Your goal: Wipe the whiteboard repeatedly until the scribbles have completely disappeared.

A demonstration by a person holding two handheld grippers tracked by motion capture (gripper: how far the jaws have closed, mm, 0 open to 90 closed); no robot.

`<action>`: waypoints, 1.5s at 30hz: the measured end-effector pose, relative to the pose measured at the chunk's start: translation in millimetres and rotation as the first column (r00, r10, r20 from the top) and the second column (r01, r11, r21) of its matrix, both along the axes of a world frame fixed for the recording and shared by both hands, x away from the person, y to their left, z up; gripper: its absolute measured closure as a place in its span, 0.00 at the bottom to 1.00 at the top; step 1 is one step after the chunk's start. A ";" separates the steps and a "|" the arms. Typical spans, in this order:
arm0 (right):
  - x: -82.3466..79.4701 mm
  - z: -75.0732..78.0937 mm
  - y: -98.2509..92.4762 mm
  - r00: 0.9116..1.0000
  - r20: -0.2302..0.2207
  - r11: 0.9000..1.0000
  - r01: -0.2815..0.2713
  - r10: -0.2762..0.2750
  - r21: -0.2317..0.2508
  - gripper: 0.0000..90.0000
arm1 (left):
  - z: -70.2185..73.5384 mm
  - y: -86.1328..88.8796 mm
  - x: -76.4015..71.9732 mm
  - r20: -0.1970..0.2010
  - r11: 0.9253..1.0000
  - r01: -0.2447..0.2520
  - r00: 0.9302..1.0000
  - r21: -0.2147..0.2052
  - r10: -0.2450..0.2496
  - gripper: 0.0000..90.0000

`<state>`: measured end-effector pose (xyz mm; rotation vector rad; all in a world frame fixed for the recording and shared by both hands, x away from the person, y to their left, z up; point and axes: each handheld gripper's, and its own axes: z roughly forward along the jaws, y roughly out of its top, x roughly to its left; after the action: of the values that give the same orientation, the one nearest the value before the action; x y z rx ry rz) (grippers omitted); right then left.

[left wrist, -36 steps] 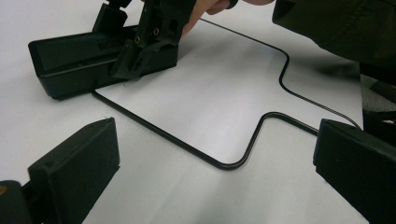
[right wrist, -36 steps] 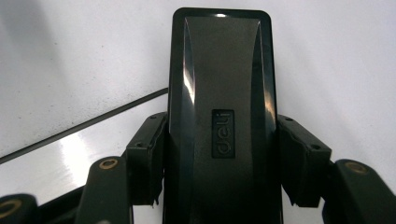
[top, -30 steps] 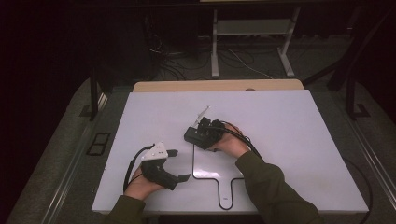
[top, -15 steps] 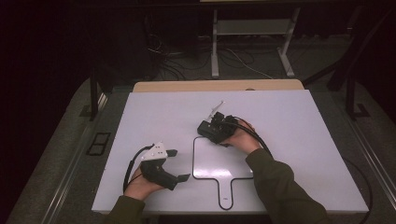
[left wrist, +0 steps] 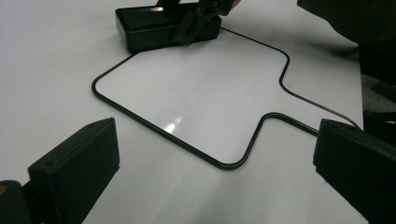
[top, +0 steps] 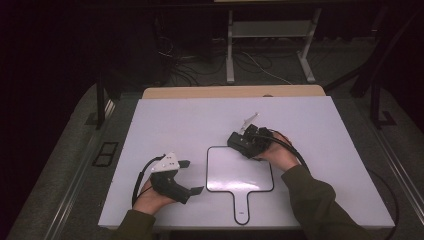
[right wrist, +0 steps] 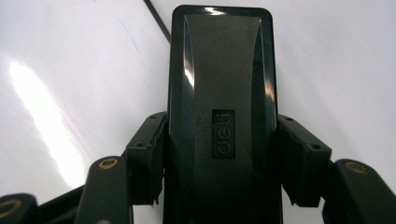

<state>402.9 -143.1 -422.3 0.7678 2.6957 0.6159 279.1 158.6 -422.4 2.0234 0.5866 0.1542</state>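
While my right gripper [top: 245,142] clamps the black eraser [right wrist: 222,116] by its long sides, the eraser's length runs straight ahead of my jaws, resting on the far corner of the whiteboard paddle [top: 240,170]. My left gripper [top: 187,176] sits open and empty, well apart on the paddle's near side; the right is plainly the working hand.

You are looking down from above your side at the whole table [top: 150,115]. Your left gripper's camera is skimming low across the whiteboard [left wrist: 196,88]; both are sharing it. Your right camera is hugging the eraser [right wrist: 222,116].
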 end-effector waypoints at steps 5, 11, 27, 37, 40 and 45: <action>-1.1 0.6 -17.3 0.999 0.000 0.999 0.040 -0.040 -0.014 0.43 | -0.2 0.3 0.4 0.000 1.000 -0.002 1.000 -0.002 0.002 0.00; -5.8 0.7 -16.0 0.999 -0.013 1.000 0.030 -0.030 -0.006 0.43 | 0.1 0.0 0.8 -0.003 1.000 0.000 1.000 0.004 0.000 0.00; -8.3 1.6 77.9 0.989 -0.032 0.989 -0.145 0.145 0.003 0.43 | 0.7 0.4 0.9 -0.001 1.000 0.003 1.000 -0.003 -0.003 0.00; -3.5 14.9 49.1 0.995 -0.027 0.990 -0.096 0.099 0.101 0.43 | -0.5 2.8 2.3 -0.004 1.000 -0.002 1.000 -0.009 0.002 0.00; -1.0 22.3 38.4 0.996 -0.027 0.989 -0.078 0.082 0.128 0.43 | -1.0 3.0 2.7 -0.008 1.000 -0.004 1.000 -0.009 0.004 0.00; 6.1 29.7 23.3 0.999 -0.028 0.983 -0.035 0.040 0.182 0.43 | -1.5 3.9 2.3 -0.007 1.000 -0.004 1.000 -0.009 0.004 0.00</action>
<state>408.9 -119.8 -392.6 0.7783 2.7153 0.8752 281.4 162.5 -424.0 2.0145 0.5943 0.1467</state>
